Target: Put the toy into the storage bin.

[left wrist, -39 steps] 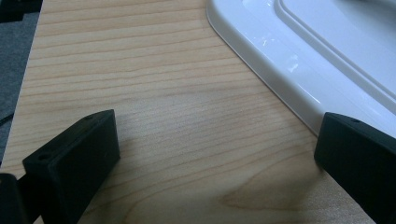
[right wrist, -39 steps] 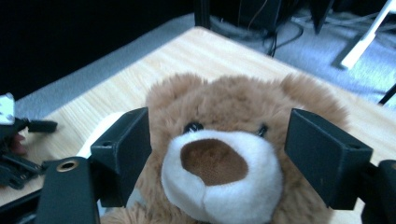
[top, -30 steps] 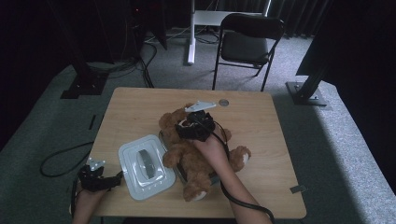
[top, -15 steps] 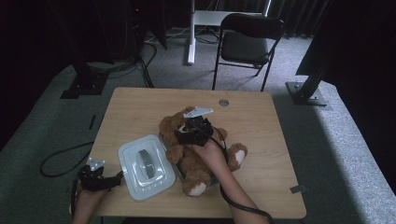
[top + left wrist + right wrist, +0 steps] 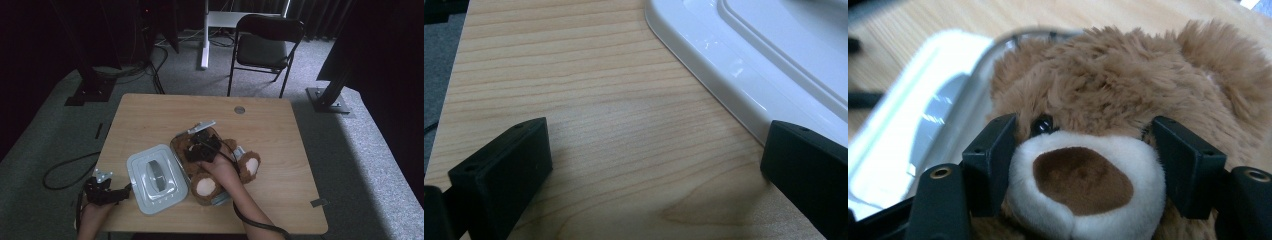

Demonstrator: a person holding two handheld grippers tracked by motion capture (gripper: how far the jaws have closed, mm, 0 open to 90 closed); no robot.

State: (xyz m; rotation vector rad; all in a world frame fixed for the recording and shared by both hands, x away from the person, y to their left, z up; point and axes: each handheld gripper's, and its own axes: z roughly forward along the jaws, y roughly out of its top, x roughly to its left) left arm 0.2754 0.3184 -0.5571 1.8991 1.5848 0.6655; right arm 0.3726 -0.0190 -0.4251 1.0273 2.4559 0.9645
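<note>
Teddy bear (image 5: 220, 167), brown and plush with pale foot pads, lies near the middle of a light wooden table (image 5: 280, 125), apparently in a clear container whose rim shows around it. Starting at the table's 8 o'clock corner, the left gripper (image 5: 107, 192) sits in a hand at the edge, its black jaws spread wide with nothing between them; in the left gripper view they hover just above bare wood beside a white lid (image 5: 774, 55). That lid (image 5: 156, 177) lies flat toward 7 o'clock, just beside the bear. Over the bear, the right gripper (image 5: 1083, 165) has its jaws parted around the cream muzzle, one at each side. A black chair (image 5: 265, 47) stands past the table's 12 o'clock edge.
</note>
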